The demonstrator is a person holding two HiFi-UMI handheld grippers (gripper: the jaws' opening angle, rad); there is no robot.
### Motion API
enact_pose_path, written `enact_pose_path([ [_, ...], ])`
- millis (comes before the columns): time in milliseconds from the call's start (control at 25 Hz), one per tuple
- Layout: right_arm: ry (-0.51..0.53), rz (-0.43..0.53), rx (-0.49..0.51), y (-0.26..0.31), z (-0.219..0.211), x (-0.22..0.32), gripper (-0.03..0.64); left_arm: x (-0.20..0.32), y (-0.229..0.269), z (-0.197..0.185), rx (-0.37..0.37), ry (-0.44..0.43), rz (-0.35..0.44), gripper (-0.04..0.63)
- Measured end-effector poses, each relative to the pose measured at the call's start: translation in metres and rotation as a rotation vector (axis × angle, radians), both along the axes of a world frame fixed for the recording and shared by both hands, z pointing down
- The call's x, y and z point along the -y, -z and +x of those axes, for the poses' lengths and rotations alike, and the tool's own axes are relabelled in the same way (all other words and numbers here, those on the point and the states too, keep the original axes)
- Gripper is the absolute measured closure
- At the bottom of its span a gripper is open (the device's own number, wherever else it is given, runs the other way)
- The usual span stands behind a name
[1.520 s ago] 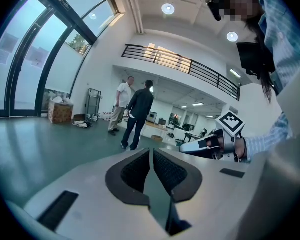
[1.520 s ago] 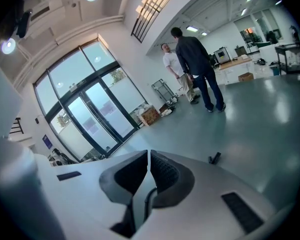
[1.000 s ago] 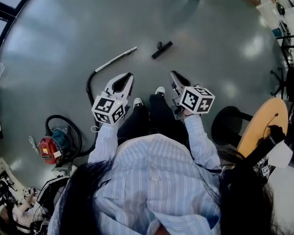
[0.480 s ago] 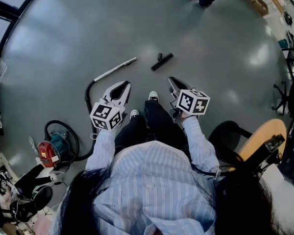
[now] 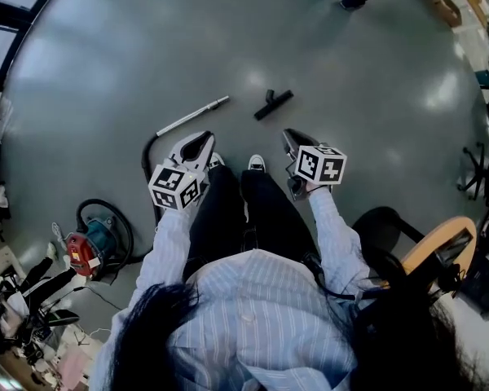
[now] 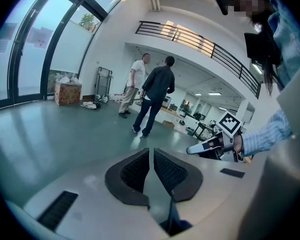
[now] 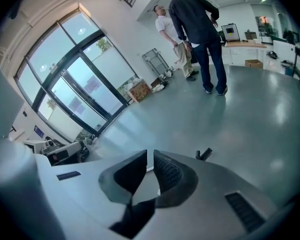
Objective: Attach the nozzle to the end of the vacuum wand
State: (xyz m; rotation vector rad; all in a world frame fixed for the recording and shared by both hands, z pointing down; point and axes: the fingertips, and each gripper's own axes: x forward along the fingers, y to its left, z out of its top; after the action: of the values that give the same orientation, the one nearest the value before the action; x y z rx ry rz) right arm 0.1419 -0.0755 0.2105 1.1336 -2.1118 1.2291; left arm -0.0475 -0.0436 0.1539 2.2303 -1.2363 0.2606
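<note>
The nozzle (image 5: 273,104) lay on the grey floor (image 5: 106,72), near the free end of the vacuum wand (image 5: 194,114) but apart from it, and no gripper touched either part. The wand's hose (image 5: 145,149) curved back to the red and blue vacuum cleaner (image 5: 92,244) at the person's left. The left gripper (image 5: 205,138) and the right gripper (image 5: 288,135) hovered above the person's shoes, short of both parts, each with its jaws pressed together and nothing between them. Two people (image 6: 152,96) stood farther off.
</note>
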Motion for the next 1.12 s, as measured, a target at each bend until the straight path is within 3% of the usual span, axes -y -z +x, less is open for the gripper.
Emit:
enact_pose_path([
  [120,-0.026,-0.015,-0.004,-0.014,-0.008,0.012,0.591,0.016,-0.019,-0.005,0.010,-0.065,-0.028,0.584],
  [320,-0.070,-0.061,0.015,-0.040,-0.032,0.030,0.572,0.044,-0.056,-0.012,0.039,-0.225,-0.095,0.520],
  [600,-0.255,-0.112,0.056,-0.084,-0.047,0.052,0.518,0.064,-0.112,-0.036,0.048,-0.383,-0.196,0.508],
  [800,-0.239,-0.143,-0.005,-0.128,-0.039,0.062,0.485,0.067,-0.147,-0.039,0.081,-0.410,-0.228,0.499],
  [1120,-0.223,-0.158,-0.053,-0.255,-0.018,0.077,0.449,0.090,-0.275,-0.040,0.109,-0.385,-0.238,0.450],
])
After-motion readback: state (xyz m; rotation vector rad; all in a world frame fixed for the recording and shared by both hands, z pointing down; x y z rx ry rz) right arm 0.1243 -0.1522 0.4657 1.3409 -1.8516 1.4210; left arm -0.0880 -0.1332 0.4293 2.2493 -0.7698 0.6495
